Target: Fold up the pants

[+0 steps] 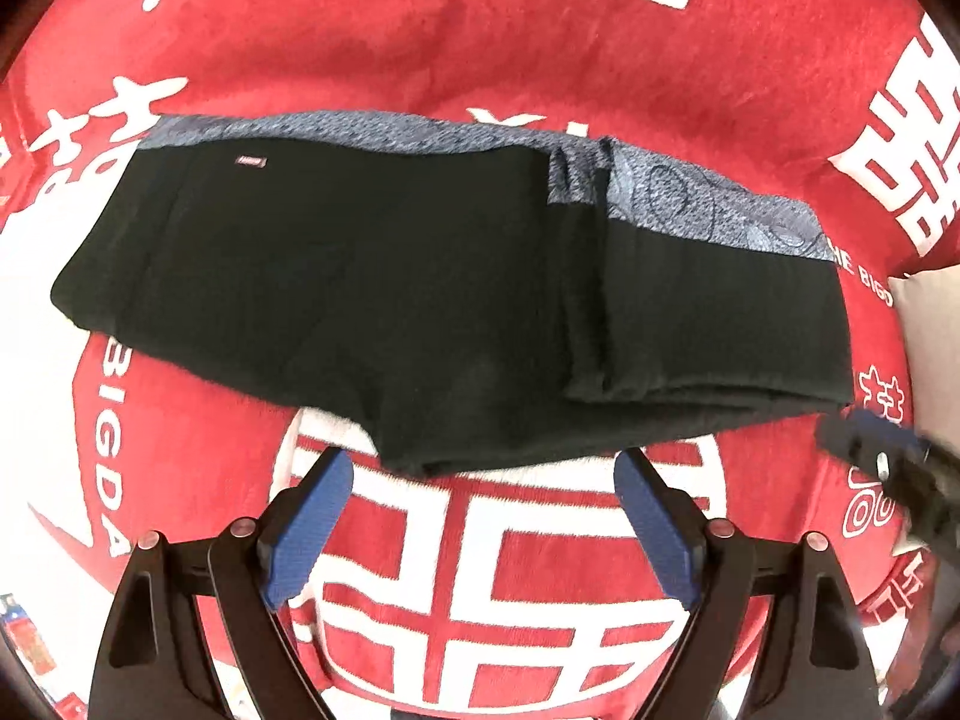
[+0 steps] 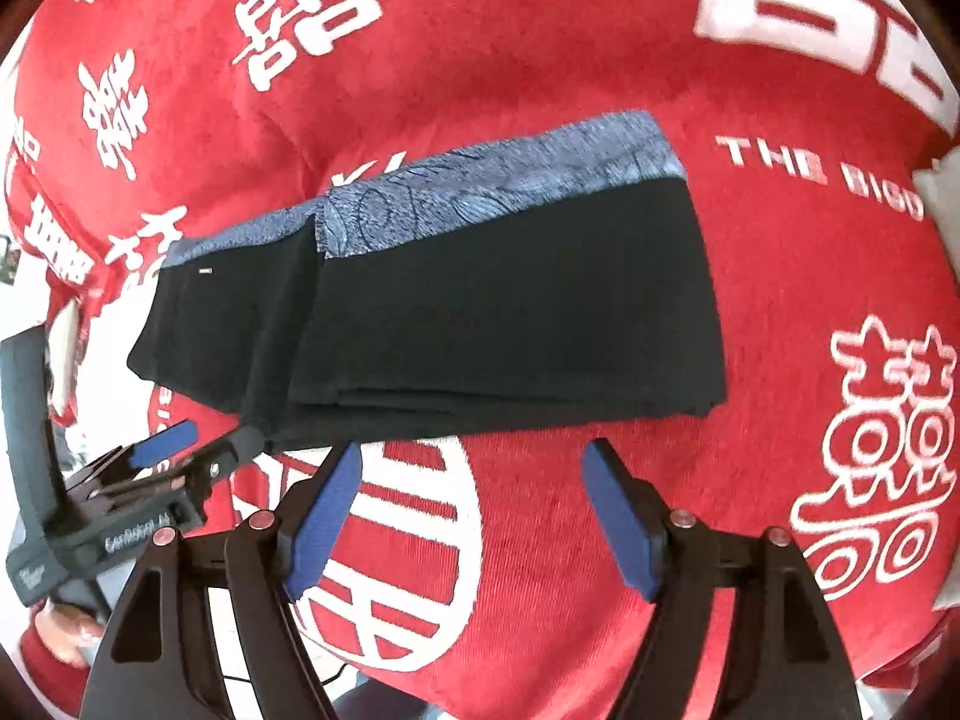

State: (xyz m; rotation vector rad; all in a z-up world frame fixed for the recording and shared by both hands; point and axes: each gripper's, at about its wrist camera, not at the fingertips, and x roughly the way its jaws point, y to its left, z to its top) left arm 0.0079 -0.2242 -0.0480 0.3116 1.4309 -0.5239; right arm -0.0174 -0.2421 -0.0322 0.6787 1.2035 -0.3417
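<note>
Folded black pants lie on a red blanket. Left gripper and right gripper hover with jaws spread, empty. Only the right wrist view shows a hand.

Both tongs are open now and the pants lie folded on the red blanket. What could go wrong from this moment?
1. The pants are folded unevenly: one layer overlaps only the right part, so another fold may come out crooked.
2. The layered edges near the left tongs and the right tongs lie loose; a pad dragging over them could pull the fold open.
3. The red blanket looks soft, so a low grasp might pinch it too.
</note>
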